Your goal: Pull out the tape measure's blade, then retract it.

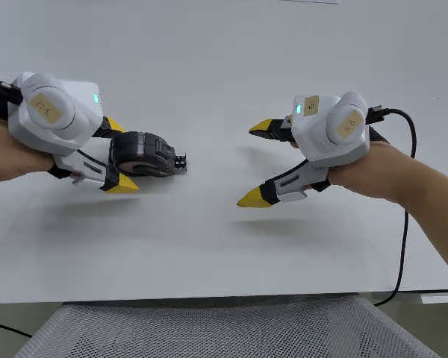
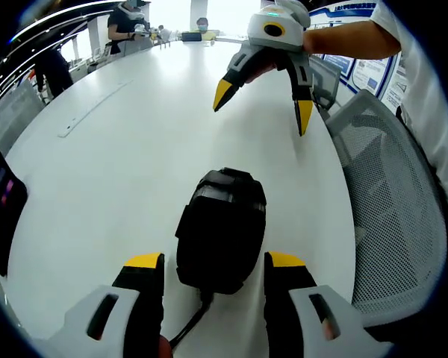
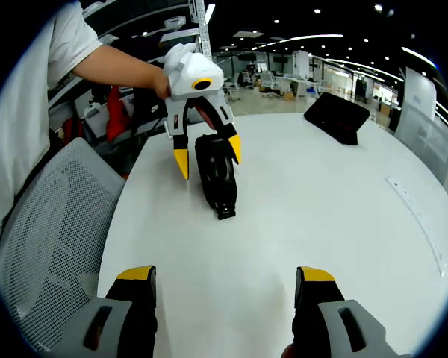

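**Tape measure [image 1: 142, 153], blade housed, at 9 o'clock on the white table [image 1: 209, 246].**
We log the left gripper [image 1: 119, 154] astride its case, a jaw on either side; we cannot tell whether they bear on it. The right gripper [image 1: 254, 164] is at 3 o'clock, spread and empty. Risk, as we judge it: a loose hold lets the case skid when the hook [image 1: 181, 160] is drawn, and a slipped hook whips back. Bare top lies between the grippers; the table edge is near at 6 o'clock.

No text legible, tan stickers [image 1: 45, 108] on left gripper [image 1: 120, 154] and right gripper [image 1: 246, 166] blurred, wall posters [image 2: 369, 71] unreadable
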